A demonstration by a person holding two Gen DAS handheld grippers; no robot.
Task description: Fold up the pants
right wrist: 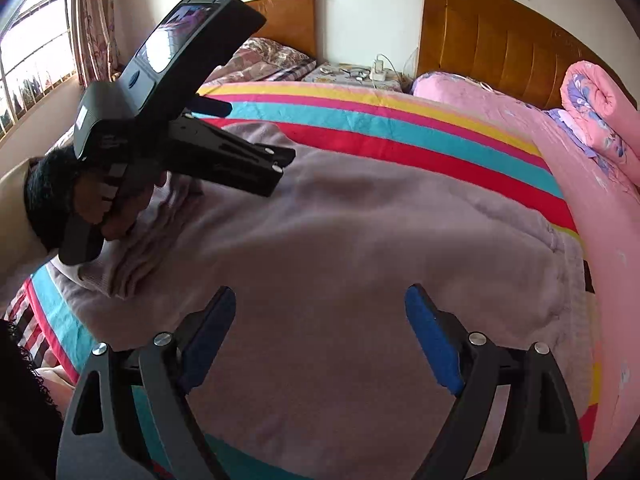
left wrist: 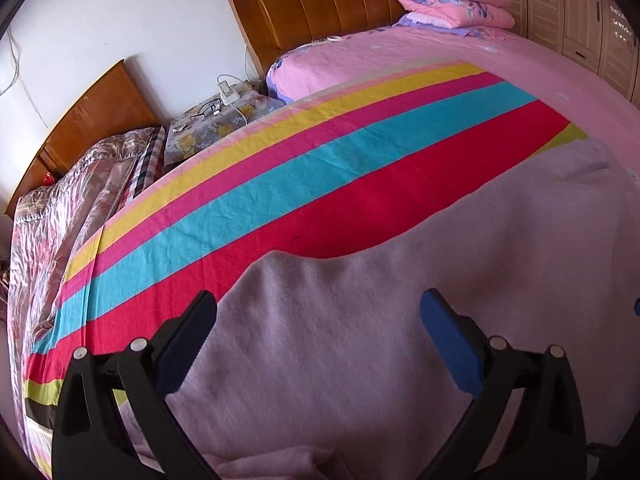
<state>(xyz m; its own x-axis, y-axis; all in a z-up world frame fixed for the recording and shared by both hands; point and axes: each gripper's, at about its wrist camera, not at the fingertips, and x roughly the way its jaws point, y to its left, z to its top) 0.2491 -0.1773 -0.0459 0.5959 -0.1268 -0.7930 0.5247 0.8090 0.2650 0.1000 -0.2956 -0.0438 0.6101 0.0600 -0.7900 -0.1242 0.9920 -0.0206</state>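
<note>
Pale mauve fleece pants (left wrist: 360, 352) lie spread on a bed over a striped sheet (left wrist: 280, 184). My left gripper (left wrist: 320, 300) hovers over their near left part, jaws wide open, nothing between the blue pads. In the right wrist view the pants (right wrist: 340, 220) fill the middle, with bunched folds (right wrist: 136, 256) at the left end. Above the pants' near part my right gripper (right wrist: 320, 295) is open and empty. The left gripper (right wrist: 256, 132), held by a hand (right wrist: 120, 216), stands over the pants' far left corner.
The sheet (right wrist: 400, 128) has red, teal, pink and yellow bands. A pink cover (right wrist: 600, 248) lies to the right with a rolled pink quilt (right wrist: 592, 116) near the wooden headboard (right wrist: 500, 40). Between two beds is a nightstand (left wrist: 208, 120) with glasses and a charger. A window (right wrist: 32, 64) is at left.
</note>
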